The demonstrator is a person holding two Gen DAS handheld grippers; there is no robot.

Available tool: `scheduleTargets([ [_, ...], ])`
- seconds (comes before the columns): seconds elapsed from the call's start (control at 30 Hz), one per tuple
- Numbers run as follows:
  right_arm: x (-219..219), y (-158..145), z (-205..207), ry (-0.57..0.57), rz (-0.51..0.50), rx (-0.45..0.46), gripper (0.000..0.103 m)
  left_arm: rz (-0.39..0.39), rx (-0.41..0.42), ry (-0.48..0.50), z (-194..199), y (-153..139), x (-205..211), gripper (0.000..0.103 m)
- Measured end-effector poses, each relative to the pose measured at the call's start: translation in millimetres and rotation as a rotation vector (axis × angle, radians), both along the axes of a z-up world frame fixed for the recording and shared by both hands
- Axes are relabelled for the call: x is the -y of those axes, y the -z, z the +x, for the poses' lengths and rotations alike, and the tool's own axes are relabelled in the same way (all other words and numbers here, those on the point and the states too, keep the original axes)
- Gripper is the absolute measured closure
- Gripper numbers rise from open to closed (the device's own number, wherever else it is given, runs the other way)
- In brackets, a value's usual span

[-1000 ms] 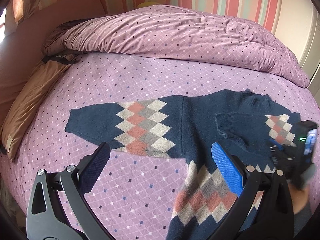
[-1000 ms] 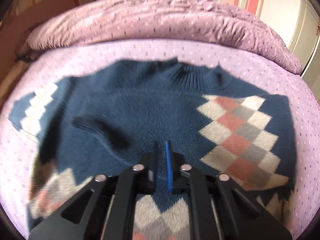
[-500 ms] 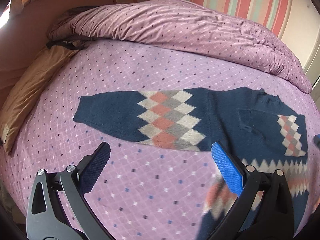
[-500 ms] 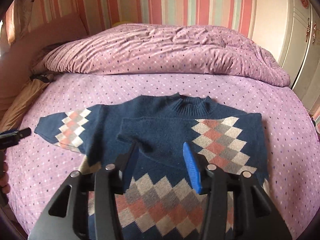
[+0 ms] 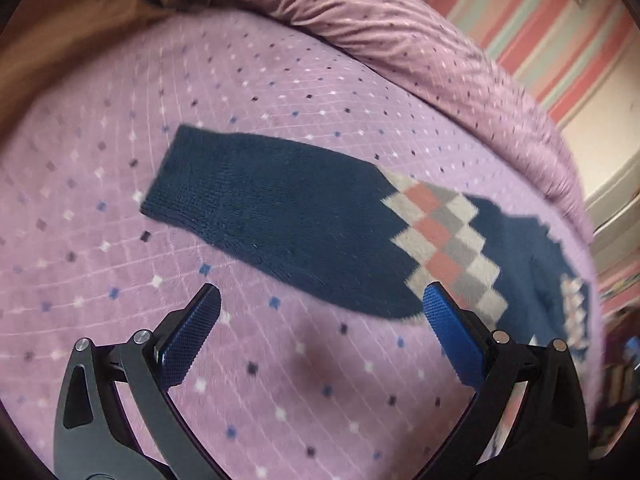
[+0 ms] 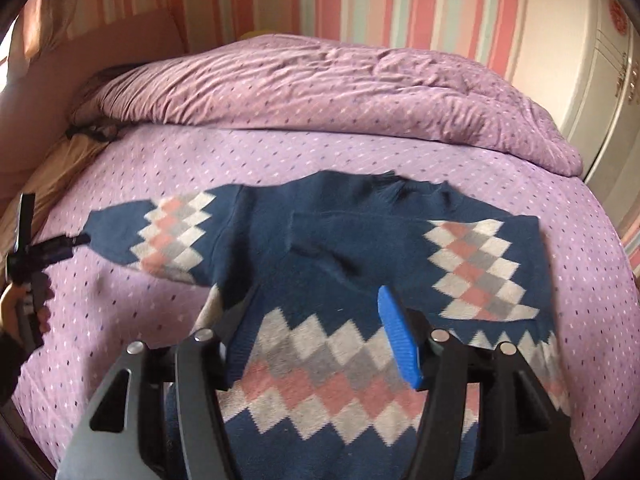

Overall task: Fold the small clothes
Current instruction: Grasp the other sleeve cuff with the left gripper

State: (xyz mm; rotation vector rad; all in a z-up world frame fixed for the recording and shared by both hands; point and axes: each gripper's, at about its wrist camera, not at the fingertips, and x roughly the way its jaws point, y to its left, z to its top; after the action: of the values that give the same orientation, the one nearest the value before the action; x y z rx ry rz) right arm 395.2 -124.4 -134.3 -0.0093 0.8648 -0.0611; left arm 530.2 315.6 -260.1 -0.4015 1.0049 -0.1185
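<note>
Sweater: navy knit with pink, grey and cream diamonds, lying flat on the bed, neck toward the heaped duvet.
Folded sleeve: my right-hand sleeve lies across the chest, its diamond patch on top of the body.
Outstretched sleeve: the other sleeve lies straight out over the purple dotted sheet, cuff end farthest from the body.
Left tool: I hold it over bare sheet just short of the outstretched sleeve, jaws wide apart with nothing between them; its right blue pad overlaps the sleeve's near edge in the view, and I cannot tell whether it touches.
Right tool: I hold it above the sweater's diamond-banded lower body; its jaws are opening, and no cloth is pinched between the pads.
My left hand: seen from the right wrist camera at the far left edge, gripping the left tool's handle near the cuff.
Backdrop: striped wall behind the duvet, tan pillow at the bed's left side.
</note>
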Motion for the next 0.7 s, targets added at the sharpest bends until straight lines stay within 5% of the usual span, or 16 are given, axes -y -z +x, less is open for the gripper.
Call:
scheduleTargets([
  [0.23, -12, 17, 0, -0.031, -0.048, -0.044, 0.043, -0.104, -0.015, -0.101, 18, 35, -29, 0.003],
  [0.57, 13, 12, -1, -0.002, -0.094, -0.036, 0.043, -0.011, 0.001, -0.193, 60, 42, -31, 0.007],
  [0.7, 28, 14, -4, 0.022, -0.087, -0.051, 0.043, 0.113, -0.018, -0.186, 64, 42, -24, 0.064],
])
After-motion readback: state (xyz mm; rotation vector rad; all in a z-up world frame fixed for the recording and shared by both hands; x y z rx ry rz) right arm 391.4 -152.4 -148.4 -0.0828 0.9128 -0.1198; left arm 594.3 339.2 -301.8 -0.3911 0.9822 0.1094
